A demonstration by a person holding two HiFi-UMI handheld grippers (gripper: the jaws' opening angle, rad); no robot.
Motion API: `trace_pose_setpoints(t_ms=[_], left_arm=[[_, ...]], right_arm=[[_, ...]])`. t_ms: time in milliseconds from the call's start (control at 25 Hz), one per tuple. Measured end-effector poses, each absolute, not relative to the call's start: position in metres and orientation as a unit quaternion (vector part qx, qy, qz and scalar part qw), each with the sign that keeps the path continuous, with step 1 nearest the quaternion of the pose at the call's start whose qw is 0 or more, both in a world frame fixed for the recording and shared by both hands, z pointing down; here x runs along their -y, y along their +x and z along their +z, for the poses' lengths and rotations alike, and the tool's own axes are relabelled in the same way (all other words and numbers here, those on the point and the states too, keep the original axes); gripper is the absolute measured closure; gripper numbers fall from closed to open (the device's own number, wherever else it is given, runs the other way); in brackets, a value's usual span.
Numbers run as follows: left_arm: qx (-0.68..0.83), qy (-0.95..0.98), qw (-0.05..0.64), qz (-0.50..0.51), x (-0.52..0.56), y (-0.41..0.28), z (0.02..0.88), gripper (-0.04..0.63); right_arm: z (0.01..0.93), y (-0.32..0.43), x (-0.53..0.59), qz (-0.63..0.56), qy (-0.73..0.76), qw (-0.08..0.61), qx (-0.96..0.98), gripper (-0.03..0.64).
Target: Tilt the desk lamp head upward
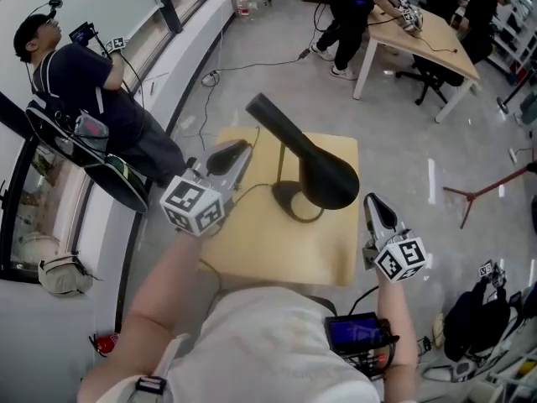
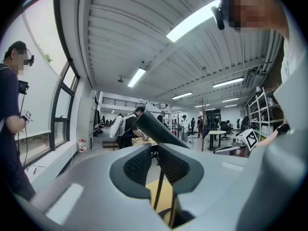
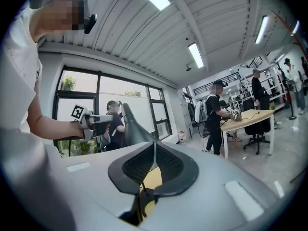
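Desk lamp and table: the black matte desk lamp with a long cone-shaped head is standing near the middle of the small square pale wooden table, on its round base.
Head: it is slanting, its wide end toward us. We are unable to judge how far it is raised.
Left: we are holding the left gripper near the head but apart from it, jaws slightly parted, grasping nothing.
Right: we are holding the right gripper off the table's right edge, clenched and empty.
Progress: nothing is touching the lamp, so as we are judging it, the tilt needs a fresh grasp.
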State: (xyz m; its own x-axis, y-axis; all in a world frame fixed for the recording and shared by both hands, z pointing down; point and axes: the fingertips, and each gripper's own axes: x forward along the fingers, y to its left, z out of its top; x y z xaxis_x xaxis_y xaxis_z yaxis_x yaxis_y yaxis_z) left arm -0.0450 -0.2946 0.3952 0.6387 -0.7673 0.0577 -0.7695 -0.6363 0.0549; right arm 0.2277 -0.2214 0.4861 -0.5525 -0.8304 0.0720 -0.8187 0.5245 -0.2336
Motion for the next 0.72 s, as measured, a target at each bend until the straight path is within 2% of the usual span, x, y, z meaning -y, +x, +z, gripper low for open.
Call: trace_pose_setpoints(t_ms=[320,480,600,720], left_arm=[[0.359,0.932,0.058,0.006,0.335,-0.050,0.356,0.424],[0.299,0.949,0.096,-0.003,0.346,-0.036,0.343,0.336],[0.259,0.958,0.120,0.000,0.352,-0.024,0.342,0.295],[0.228,0.966,0.121,0.026,0.356,-0.015,0.346,0.286]], right_arm=[[0.484,0.233,0.217,-0.144,-0.488,0.027,-0.861,0.562],[0.482,0.233,0.209,-0.155,-0.488,0.030,-0.859,0.531],[0.478,0.234,0.205,-0.160,-0.491,0.036,-0.855,0.523],[0.476,0.231,0.203,-0.170,-0.489,0.040,-0.855,0.503]])
